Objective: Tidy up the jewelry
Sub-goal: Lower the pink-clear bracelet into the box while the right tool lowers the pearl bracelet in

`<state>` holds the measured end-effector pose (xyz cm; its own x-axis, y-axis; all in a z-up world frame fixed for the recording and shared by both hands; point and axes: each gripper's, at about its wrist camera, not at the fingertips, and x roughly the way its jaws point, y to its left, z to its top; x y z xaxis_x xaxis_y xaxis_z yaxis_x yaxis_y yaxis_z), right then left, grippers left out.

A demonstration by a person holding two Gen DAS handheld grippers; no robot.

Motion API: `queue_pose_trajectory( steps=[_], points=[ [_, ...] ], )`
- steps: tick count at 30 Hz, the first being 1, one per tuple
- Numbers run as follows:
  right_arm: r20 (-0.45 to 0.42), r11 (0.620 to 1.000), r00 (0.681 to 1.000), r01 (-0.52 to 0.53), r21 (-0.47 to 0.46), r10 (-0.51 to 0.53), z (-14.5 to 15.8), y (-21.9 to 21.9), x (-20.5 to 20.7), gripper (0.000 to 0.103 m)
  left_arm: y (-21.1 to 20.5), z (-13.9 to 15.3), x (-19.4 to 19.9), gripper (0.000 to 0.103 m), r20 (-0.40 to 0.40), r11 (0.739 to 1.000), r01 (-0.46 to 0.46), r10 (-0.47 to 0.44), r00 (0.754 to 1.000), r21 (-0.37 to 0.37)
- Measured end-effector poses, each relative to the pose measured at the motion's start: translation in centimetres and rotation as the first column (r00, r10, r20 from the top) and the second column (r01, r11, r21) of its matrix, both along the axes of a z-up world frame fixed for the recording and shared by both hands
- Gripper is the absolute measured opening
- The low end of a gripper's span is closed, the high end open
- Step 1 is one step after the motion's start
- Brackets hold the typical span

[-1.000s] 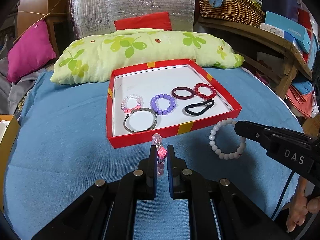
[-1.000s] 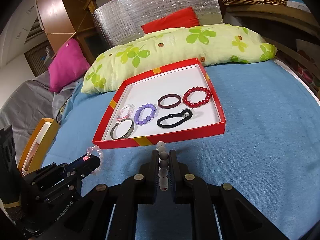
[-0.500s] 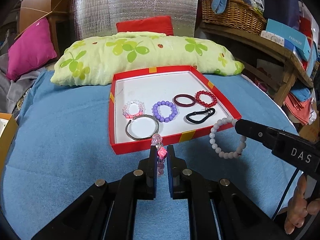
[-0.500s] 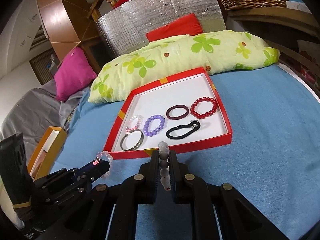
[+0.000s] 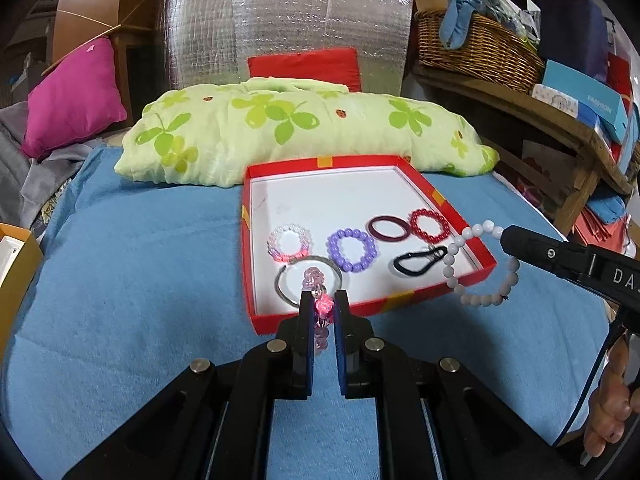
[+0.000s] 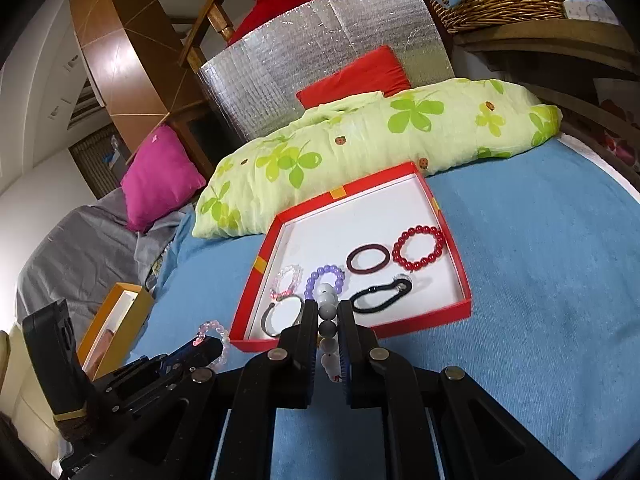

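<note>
Six pieces lie in the red tray: a clear-pink beaded bracelet, a purple beaded one, a dark red band, a red beaded bracelet, a black hair tie and a metal bangle, partly hidden. The left gripper pinches a pink bead bracelet above the tray's near wall. The right gripper clamps a white bead bracelet over the tray's near right corner.
</note>
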<state>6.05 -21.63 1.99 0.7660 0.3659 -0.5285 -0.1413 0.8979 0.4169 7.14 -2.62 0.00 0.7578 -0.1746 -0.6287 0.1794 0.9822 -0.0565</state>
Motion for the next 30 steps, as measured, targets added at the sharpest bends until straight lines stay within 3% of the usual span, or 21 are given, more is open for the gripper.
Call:
queue_pose_trajectory(
  steps=[18, 30],
  points=[
    [0.051, 1.000, 0.999, 0.001, -0.026, 0.001, 0.6, 2.0, 6.5, 0.011, 0.0, 0.3, 4.4, 0.010, 0.026, 0.997, -0.066, 0.065, 0.998, 0.047],
    [0.056, 1.000, 0.998, 0.007, 0.010, -0.008, 0.6, 2.1, 11.4, 0.011, 0.1, 0.6, 8.6, 0.010, 0.012, 0.994, -0.089, 0.088, 0.996, 0.071]
  ],
)
